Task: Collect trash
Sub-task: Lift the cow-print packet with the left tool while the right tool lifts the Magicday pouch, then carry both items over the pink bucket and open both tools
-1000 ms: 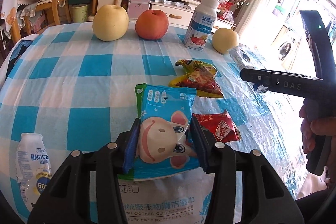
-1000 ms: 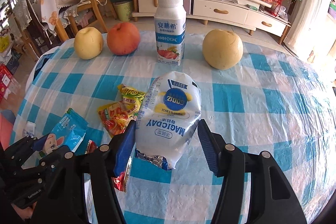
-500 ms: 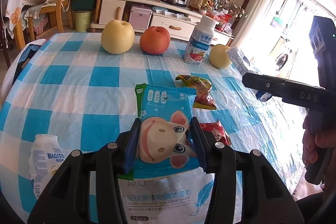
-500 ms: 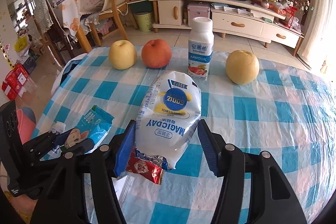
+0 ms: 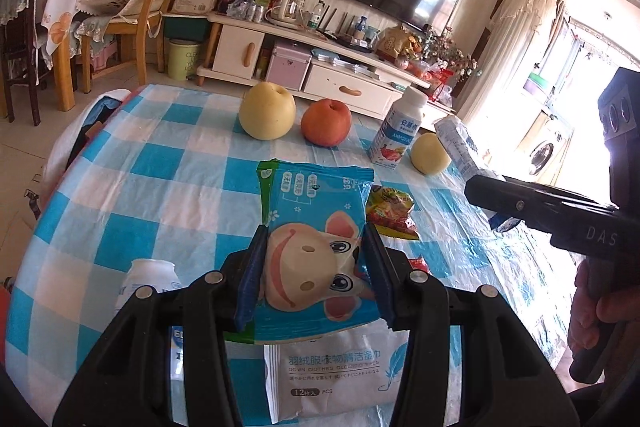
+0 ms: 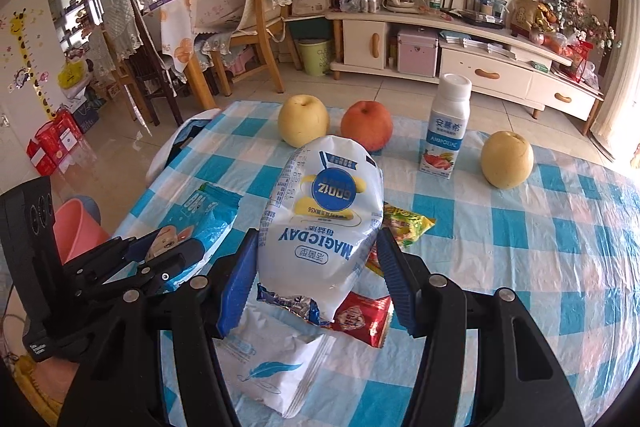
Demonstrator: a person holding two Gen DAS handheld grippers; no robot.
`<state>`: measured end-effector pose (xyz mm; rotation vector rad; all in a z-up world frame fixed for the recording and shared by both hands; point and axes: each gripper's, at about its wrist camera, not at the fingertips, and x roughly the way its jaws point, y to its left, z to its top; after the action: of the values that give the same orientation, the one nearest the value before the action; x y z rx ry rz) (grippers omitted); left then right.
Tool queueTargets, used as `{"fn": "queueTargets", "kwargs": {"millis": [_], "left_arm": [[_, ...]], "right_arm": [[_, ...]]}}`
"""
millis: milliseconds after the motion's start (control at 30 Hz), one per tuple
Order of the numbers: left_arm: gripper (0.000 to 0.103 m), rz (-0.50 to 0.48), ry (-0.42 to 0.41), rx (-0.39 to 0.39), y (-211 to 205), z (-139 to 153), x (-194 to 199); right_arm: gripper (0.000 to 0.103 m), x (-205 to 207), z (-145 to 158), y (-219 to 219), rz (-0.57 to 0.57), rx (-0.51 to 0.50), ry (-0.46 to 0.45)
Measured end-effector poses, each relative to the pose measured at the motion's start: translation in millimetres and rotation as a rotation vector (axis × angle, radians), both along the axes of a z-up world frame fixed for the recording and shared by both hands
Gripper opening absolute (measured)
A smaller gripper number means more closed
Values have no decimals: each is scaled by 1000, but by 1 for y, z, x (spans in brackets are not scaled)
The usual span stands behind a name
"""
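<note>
My left gripper (image 5: 314,229) is shut on a blue wet-wipe pack (image 5: 316,195) with a cartoon animal face, held up above the checked table (image 5: 168,195). My right gripper (image 6: 318,233) is shut on a white MAGICDAY pouch (image 6: 324,195), also lifted off the table. In the right wrist view the left gripper (image 6: 132,267) shows at lower left with the blue pack (image 6: 208,215). On the cloth below lie a yellow-red snack wrapper (image 6: 404,223), a red wrapper (image 6: 364,315) and a white wipes pack (image 6: 276,367). A small white bottle (image 5: 148,279) lies by the left fingers.
At the table's far side stand two pears (image 6: 303,125) (image 6: 507,159), a red apple (image 6: 366,125) and a yogurt bottle (image 6: 446,131). A pink bucket (image 6: 76,227) sits on the floor left of the table. Chairs and a TV cabinet stand beyond.
Both grippers have risen and drawn back from the table, each keeping its pack. The wrappers on the cloth now lie lower and farther under the fingers; more of the room shows.
</note>
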<state>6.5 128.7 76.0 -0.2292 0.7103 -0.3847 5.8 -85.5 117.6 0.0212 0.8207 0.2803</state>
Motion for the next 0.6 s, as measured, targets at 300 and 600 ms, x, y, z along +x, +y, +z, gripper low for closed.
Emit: {"fn": "queueTargets", "kwargs": {"millis": [300,600], "left_arm": [[49,160,-50,-48,58,15,-13],[49,384,-87,-133,131,29,-33]], "right_arm": [[60,-12,7,52,98,2,-20],[60,-26,1,118,234,19,4]]}}
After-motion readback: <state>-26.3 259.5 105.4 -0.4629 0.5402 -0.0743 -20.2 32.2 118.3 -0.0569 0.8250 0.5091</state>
